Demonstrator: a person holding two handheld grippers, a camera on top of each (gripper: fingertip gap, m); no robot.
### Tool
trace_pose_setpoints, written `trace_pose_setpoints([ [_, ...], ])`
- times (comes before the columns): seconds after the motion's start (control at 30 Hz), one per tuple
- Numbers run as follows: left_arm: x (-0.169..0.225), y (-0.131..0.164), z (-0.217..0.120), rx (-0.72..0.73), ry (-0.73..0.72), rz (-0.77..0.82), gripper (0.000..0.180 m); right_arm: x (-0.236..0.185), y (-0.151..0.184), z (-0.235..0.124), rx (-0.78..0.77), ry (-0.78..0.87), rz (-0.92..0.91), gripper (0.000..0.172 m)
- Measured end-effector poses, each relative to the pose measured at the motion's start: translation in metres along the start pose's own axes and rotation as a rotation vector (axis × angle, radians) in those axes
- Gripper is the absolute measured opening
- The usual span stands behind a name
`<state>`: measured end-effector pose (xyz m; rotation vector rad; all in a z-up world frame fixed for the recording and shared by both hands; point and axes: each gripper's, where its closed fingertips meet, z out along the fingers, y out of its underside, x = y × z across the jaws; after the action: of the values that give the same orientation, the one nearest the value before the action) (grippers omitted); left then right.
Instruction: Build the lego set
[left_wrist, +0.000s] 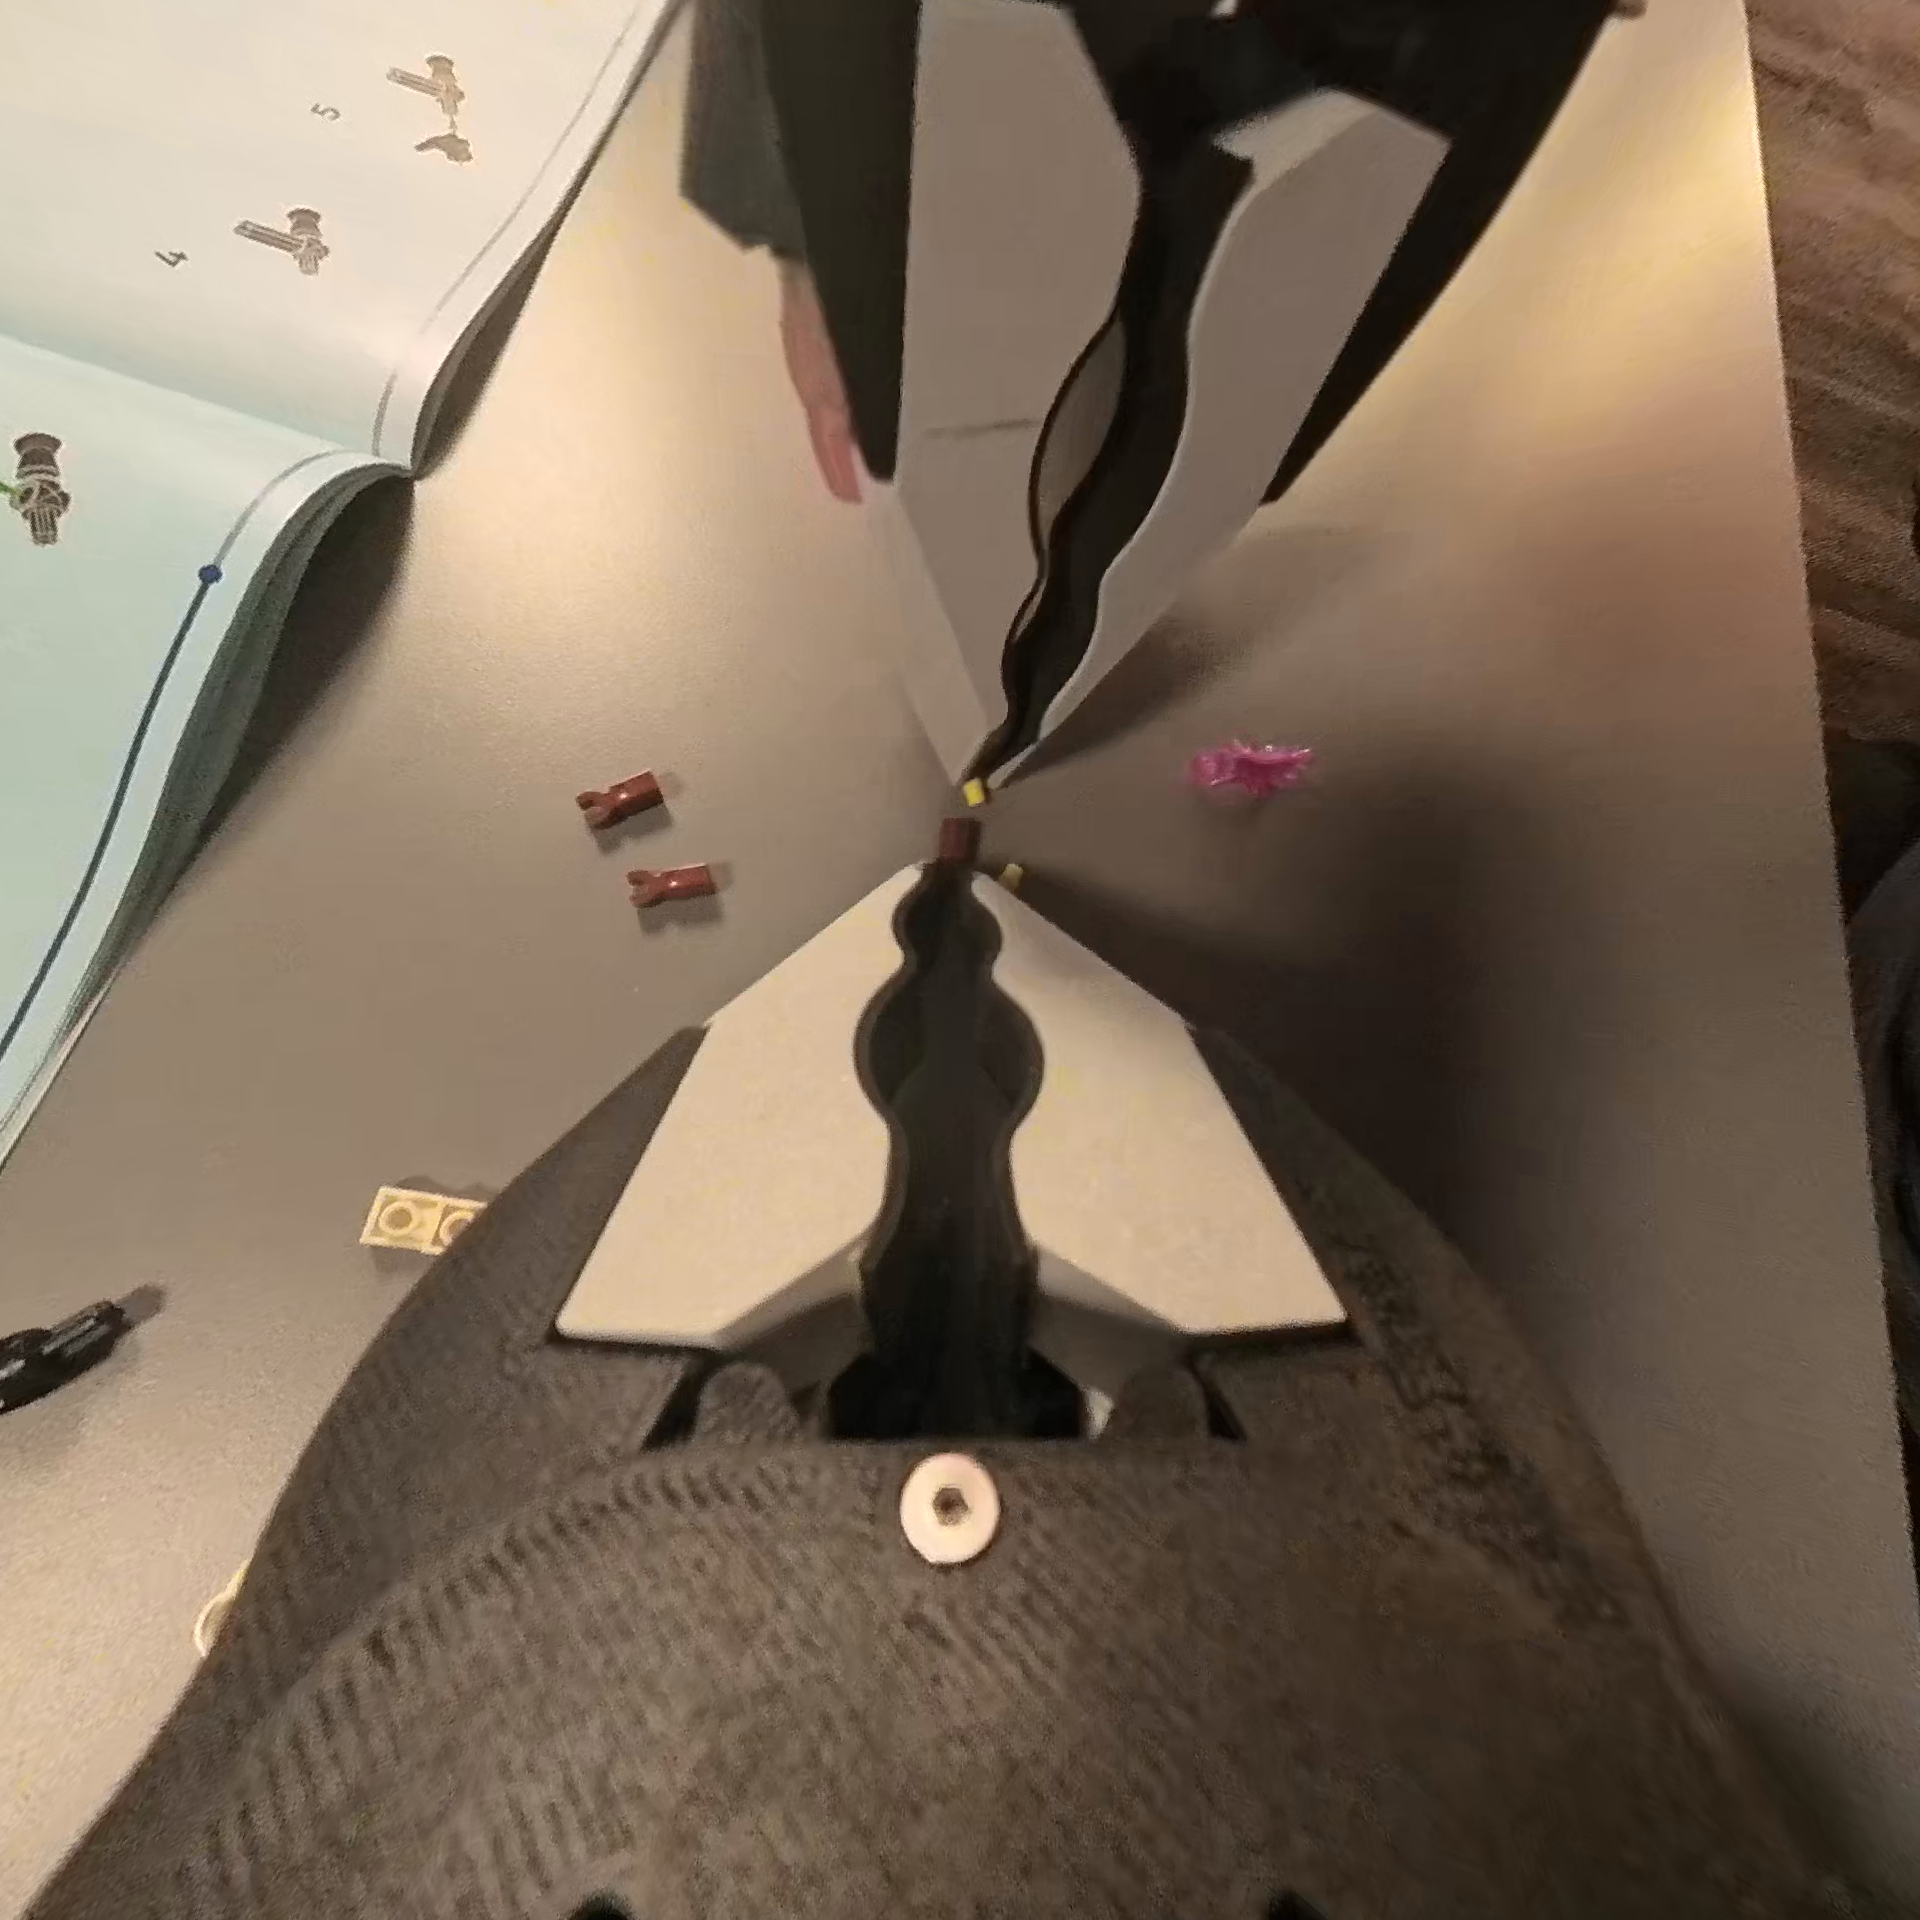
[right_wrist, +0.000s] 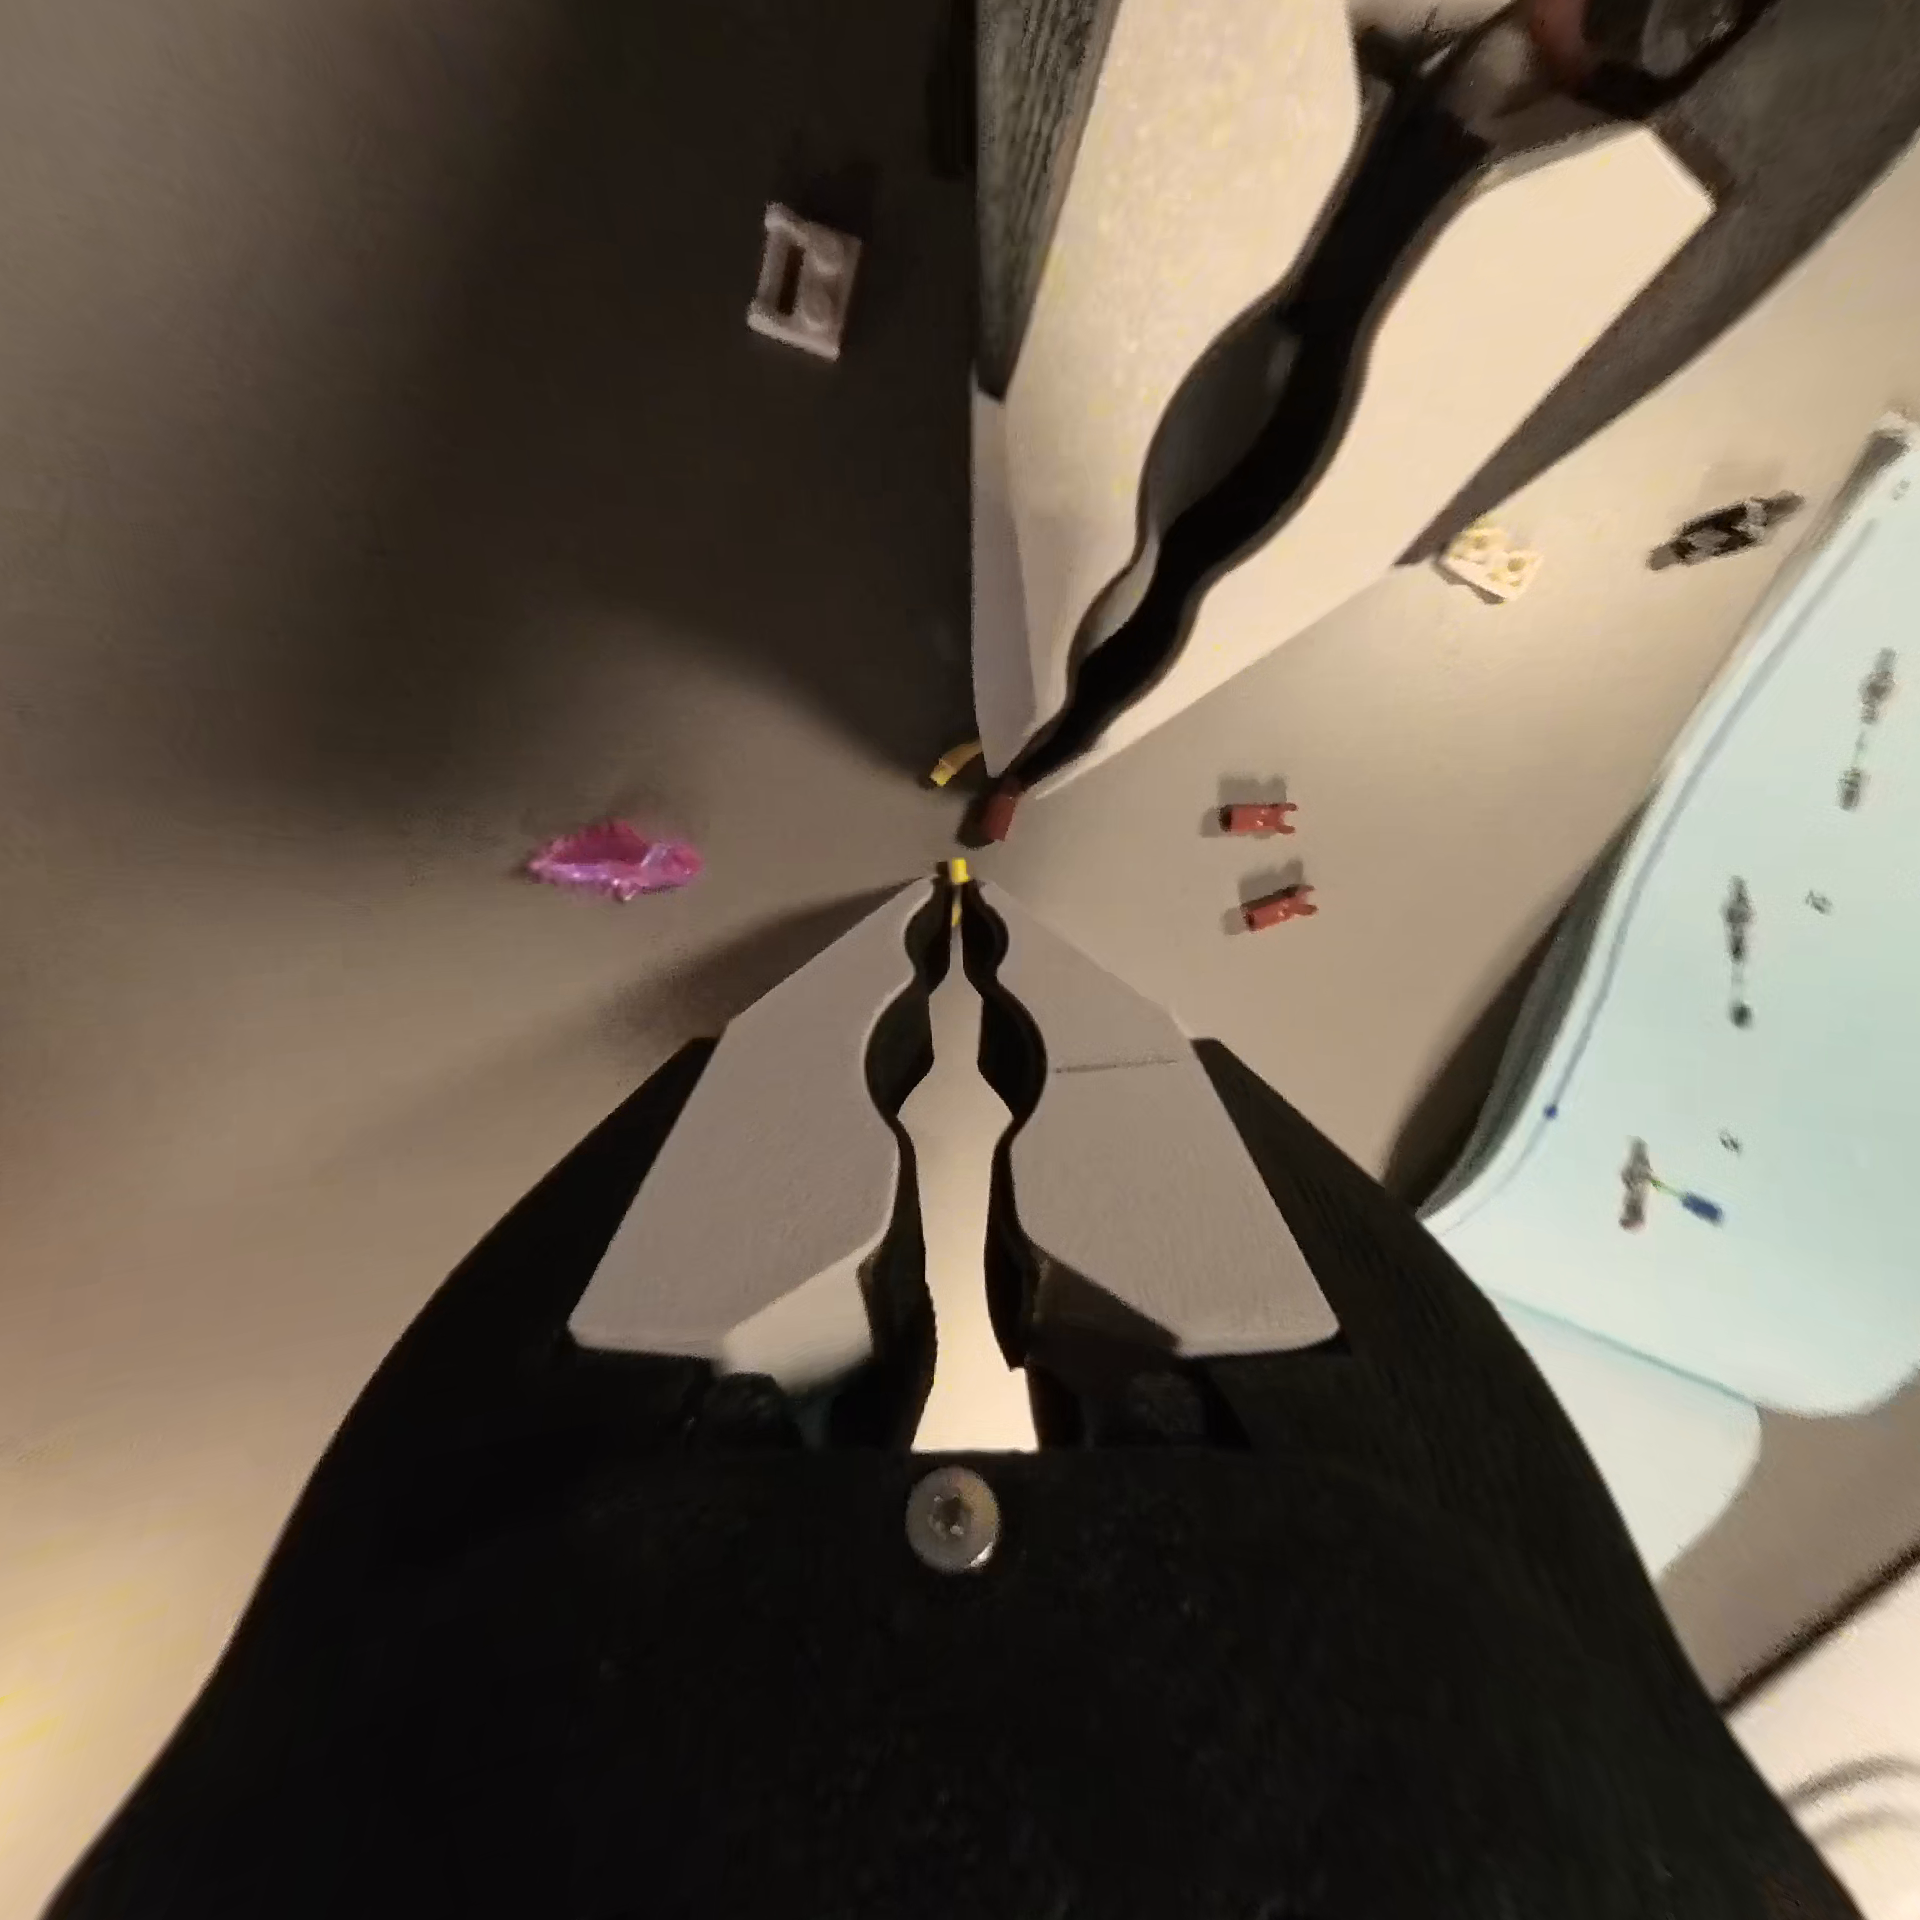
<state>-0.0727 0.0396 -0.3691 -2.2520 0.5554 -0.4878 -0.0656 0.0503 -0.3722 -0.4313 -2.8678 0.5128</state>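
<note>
In the left wrist view my left gripper (left_wrist: 951, 871) is shut on a small dark red-brown piece (left_wrist: 958, 840) that sticks out past its tips. In the right wrist view my right gripper (right_wrist: 956, 890) is shut on a tiny yellow piece (right_wrist: 957, 871). The two grippers meet tip to tip just above the grey table (left_wrist: 520, 987), with the brown and yellow pieces a little apart. The right gripper (left_wrist: 987, 777) shows in the left wrist view with its yellow piece (left_wrist: 975, 795). The left gripper (right_wrist: 1013, 787) shows in the right wrist view with its brown piece (right_wrist: 1000, 814). A second yellow piece (left_wrist: 1010, 876) lies on the table beside the tips.
Two red-brown clip pieces (left_wrist: 621, 800) (left_wrist: 675, 885) lie to the left. A magenta piece (left_wrist: 1252, 769) lies to the right. A tan plate (left_wrist: 421, 1218), a black piece (left_wrist: 62, 1351) and an open booklet (left_wrist: 156, 364) lie farther left. A grey piece (right_wrist: 802, 281) lies beyond. Only a small space, under 4 cm, lies between the two pairs of fingers.
</note>
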Motion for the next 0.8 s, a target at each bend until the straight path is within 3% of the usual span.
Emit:
trace_pose_setpoints([
  [0.17, -0.006, -0.008, -0.003, 0.049, -0.068, 0.048, 0.002, 0.017, 0.006, -0.014, 0.066, 0.433, 0.093, 0.0],
  [0.37, -0.023, -0.035, -0.016, 0.215, -0.289, 0.238, 0.002, 0.038, 0.001, -0.046, 0.082, 0.992, 0.044, 0.0],
  [0.5, -0.023, -0.043, -0.017, 0.249, -0.397, 0.39, 0.002, 0.041, 0.0, -0.05, -0.033, 1.154, -0.089, 0.0],
  [0.8, -0.027, -0.042, -0.019, 0.244, -0.496, 0.517, 0.001, 0.04, 0.005, -0.042, -0.016, 1.213, -0.046, 0.0],
])
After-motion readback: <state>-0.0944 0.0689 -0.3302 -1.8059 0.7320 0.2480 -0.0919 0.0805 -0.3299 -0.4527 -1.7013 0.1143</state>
